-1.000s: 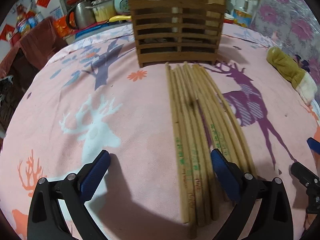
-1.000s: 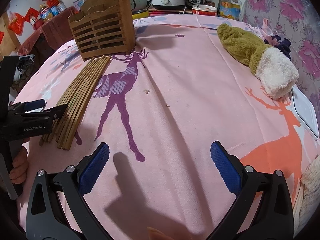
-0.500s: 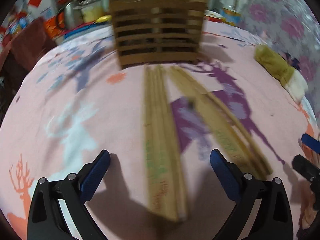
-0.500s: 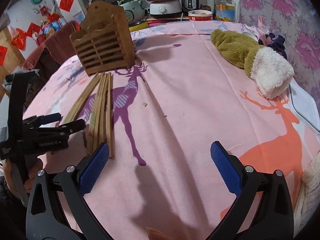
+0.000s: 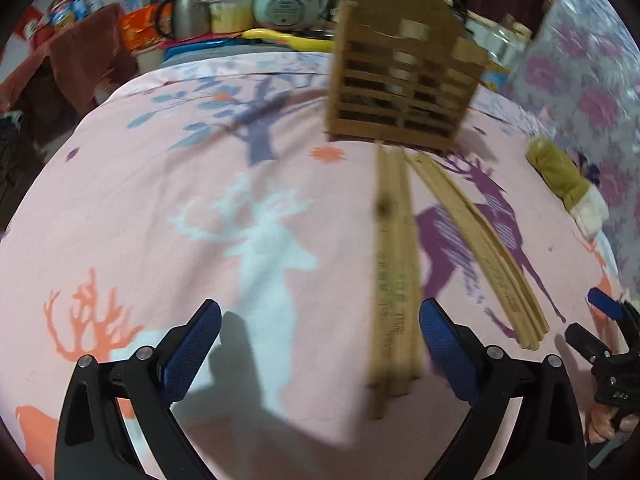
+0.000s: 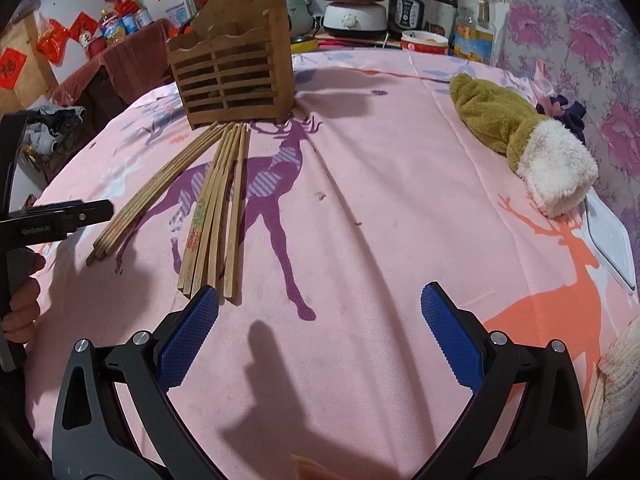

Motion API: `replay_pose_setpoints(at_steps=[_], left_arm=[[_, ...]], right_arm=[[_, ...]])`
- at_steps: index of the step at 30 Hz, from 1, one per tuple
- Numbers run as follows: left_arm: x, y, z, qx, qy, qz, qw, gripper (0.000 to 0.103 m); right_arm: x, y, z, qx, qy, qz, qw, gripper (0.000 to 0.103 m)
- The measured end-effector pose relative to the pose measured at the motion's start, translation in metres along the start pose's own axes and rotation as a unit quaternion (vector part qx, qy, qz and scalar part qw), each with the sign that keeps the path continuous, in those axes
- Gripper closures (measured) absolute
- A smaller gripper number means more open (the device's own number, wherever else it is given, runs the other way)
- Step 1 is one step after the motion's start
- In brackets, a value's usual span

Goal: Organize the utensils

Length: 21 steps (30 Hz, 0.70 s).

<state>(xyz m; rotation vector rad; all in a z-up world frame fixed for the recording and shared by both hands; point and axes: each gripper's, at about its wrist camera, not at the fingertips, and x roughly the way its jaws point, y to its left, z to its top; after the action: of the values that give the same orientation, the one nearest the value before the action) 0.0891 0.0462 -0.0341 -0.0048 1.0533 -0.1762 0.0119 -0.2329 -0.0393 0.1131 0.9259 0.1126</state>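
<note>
Chopsticks [image 6: 212, 208] lengthwise toward holder [image 6: 232, 80]

Both grippers share one build. The left gripper [image 5: 316, 344] has two black plastic arms with triangular cut-outs, a pair of silver screws near each fingertip, and blue pads [image 5: 191, 351] with a fine cross-hatched grip texture. The right gripper [image 6: 318, 330] matches it: black frame, silver screws, textured blue pads [image 6: 450, 336]. Seen from the right wrist, the left gripper's black body carries small pale lettering along its side, above a dark handle.
</note>
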Motion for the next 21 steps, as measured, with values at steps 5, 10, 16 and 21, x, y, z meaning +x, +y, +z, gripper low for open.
replay_pose_setpoints(at_steps=[5, 10, 16, 21], left_arm=[[0.003, 0.014, -0.004, -0.008, 0.014, 0.009, 0.9998, 0.006], [0.011, -0.002, -0.005, 0.029, 0.019, 0.024, 0.9991, 0.006], [0.016, 0.013, 0.004, 0.007, 0.012, 0.047, 0.9988, 0.004], [0.011, 0.02, 0.005, -0.01, 0.01, 0.042, 0.999, 0.006]], right_arm=[[0.0, -0.006, 0.001, 0.015, 0.0, 0.001, 1.0, 0.006], [0.002, -0.006, 0.001, 0.015, 0.005, 0.002, 1.0, 0.006], [0.003, -0.007, 0.001, 0.019, 0.007, -0.001, 1.0, 0.006], [0.002, -0.013, 0.002, 0.032, 0.006, 0.004, 0.999, 0.006]])
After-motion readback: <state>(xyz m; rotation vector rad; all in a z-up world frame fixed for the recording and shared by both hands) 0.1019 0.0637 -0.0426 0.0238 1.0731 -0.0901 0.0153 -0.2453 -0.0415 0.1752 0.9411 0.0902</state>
